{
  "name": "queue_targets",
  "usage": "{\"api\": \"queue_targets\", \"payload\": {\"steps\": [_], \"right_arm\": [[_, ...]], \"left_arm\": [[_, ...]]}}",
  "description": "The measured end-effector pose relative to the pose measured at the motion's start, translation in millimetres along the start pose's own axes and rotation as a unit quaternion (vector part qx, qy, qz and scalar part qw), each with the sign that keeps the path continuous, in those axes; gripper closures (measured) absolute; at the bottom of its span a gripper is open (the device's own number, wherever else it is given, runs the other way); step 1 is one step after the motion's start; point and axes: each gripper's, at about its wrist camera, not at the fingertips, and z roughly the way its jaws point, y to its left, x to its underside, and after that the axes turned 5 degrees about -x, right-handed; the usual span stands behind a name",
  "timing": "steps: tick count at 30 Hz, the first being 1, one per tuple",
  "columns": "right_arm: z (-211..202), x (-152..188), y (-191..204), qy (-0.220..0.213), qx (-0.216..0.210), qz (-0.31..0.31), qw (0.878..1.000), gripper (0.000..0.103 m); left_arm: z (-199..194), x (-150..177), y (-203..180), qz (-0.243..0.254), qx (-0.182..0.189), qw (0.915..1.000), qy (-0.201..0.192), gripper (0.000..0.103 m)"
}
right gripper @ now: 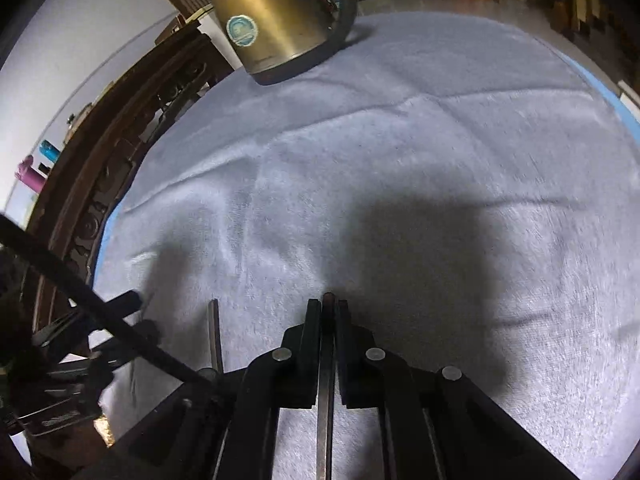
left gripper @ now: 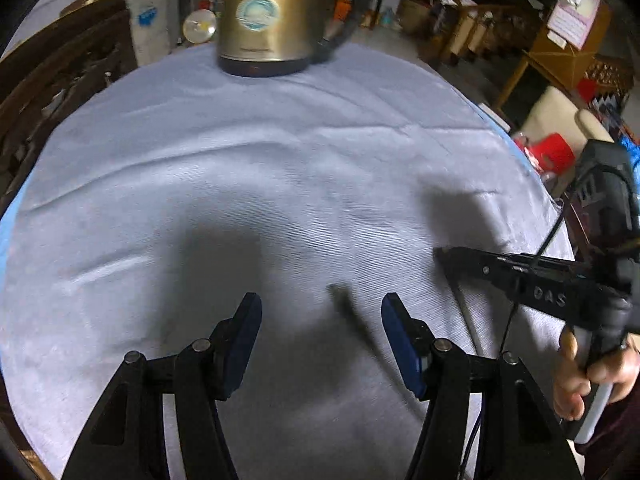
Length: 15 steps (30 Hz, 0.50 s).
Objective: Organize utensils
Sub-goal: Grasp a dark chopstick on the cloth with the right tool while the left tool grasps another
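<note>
My left gripper (left gripper: pixel 322 312) is open and empty just above the grey-blue cloth (left gripper: pixel 280 152). A dark thin stick, like a chopstick (left gripper: pixel 356 324), lies on the cloth between its fingers, nearer the right one. My right gripper (right gripper: pixel 329 308) is shut on a second dark chopstick (right gripper: pixel 326 380), which runs back between the pads with its tip just past them. The right gripper also shows in the left wrist view (left gripper: pixel 444 254), with that chopstick (left gripper: pixel 466 312) slanting down from it. Another dark chopstick (right gripper: pixel 216 336) lies on the cloth left of the right gripper.
A brass-coloured electric kettle (left gripper: pixel 266 16) with a black handle stands at the far edge of the cloth; it also shows in the right wrist view (right gripper: pixel 272 16). A carved dark wooden chair back (right gripper: pixel 100 168) runs along the left side. The table edge curves away on the right.
</note>
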Motion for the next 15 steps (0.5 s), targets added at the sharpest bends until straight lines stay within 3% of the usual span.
{"api": "queue_targets", "payload": {"steps": [2,4,5,6,9,11,15], "right_arm": [[-5.4,1.3,-5.6,-0.001,-0.007,0.002,1.0,0.093],[-5.2,3.1,-9.6,0.0,-0.014,0.003,1.0,0.093],[-8.2,3.8,-11.7,0.0,-0.014,0.003,1.0,0.093],[-9.4,4.4,-13.6,0.0,-0.014,0.003,1.0,0.091],[-13.6,2.9,-13.6,0.006,-0.021,0.001,1.0,0.082],[-15.5,2.0,-11.8,0.003,-0.02,-0.004,1.0,0.082],[-8.0,-2.0,-3.0,0.022,-0.005,-0.016,1.0,0.082]], "left_arm": [[9.5,0.4,-9.4,0.008,0.004,0.9999,0.013,0.04],[22.3,2.5,-17.3,0.018,0.0,0.9992,0.035,0.047],[27.0,3.8,-20.1,0.022,-0.002,0.9987,0.046,0.06],[24.9,5.3,-24.1,0.034,-0.015,0.9989,0.028,0.065],[25.1,3.9,-27.5,0.051,-0.035,0.9977,0.025,0.086],[22.8,1.1,-24.2,0.049,-0.03,0.998,0.026,0.087],[17.3,-2.6,-15.0,0.067,-0.056,0.9958,0.025,0.087]]}}
